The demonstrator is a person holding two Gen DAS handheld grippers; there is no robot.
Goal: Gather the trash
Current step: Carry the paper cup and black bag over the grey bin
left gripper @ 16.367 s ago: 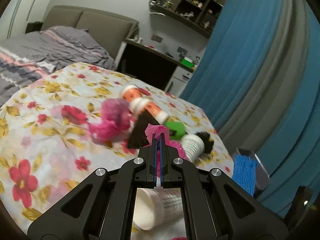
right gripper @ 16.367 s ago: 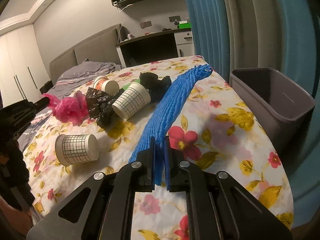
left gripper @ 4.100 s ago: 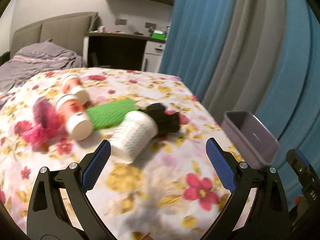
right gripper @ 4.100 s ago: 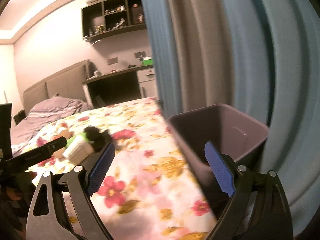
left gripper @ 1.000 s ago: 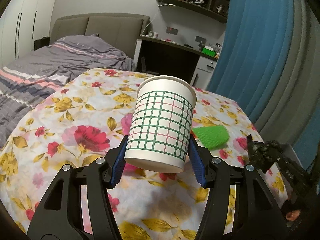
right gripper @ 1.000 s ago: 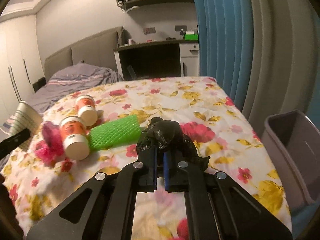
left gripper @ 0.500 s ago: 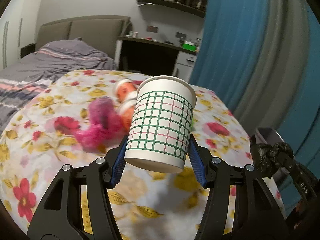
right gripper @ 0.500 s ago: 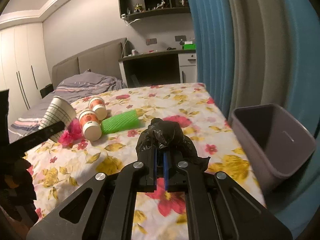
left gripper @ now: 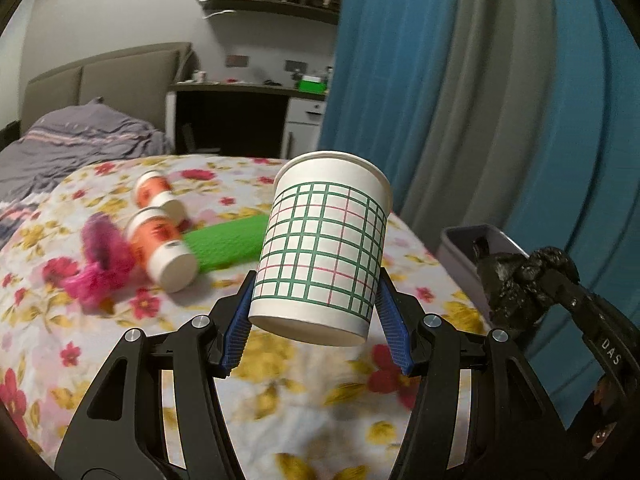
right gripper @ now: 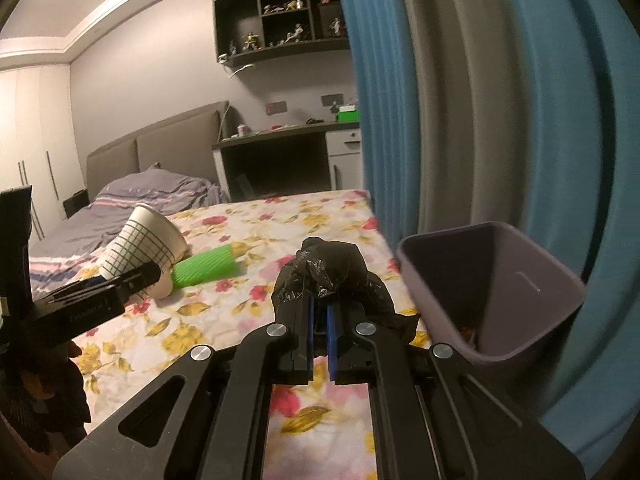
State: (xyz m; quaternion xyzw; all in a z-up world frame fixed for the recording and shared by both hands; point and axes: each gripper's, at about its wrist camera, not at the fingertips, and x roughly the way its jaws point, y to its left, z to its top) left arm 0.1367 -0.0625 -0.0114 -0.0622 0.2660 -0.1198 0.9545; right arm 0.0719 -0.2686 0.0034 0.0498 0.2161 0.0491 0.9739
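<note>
My left gripper (left gripper: 316, 318) is shut on a white paper cup (left gripper: 324, 244) with a green grid, held upright above the floral bed cover (left gripper: 280, 364). The same cup (right gripper: 140, 242) shows at the left of the right wrist view. My right gripper (right gripper: 319, 322) is shut on a crumpled black plastic bag (right gripper: 330, 268), close to the left of the grey bin (right gripper: 492, 284). The bag (left gripper: 520, 280) hangs just in front of the bin (left gripper: 460, 252) in the left wrist view. On the bed lie a green foam net (left gripper: 224, 242), two orange tubs (left gripper: 160, 244) and a pink net (left gripper: 100, 264).
Blue and grey curtains (right gripper: 480, 100) hang right behind the bin. A desk (right gripper: 280, 148) and a headboard (right gripper: 160, 144) stand at the far end of the bed. A person's hand (right gripper: 36, 384) holds the left gripper at the lower left of the right wrist view.
Both grippers have swung right toward the bin, each keeping its load. The bin has grown larger in the right wrist view and now shows beside the bag in the left wrist view.
</note>
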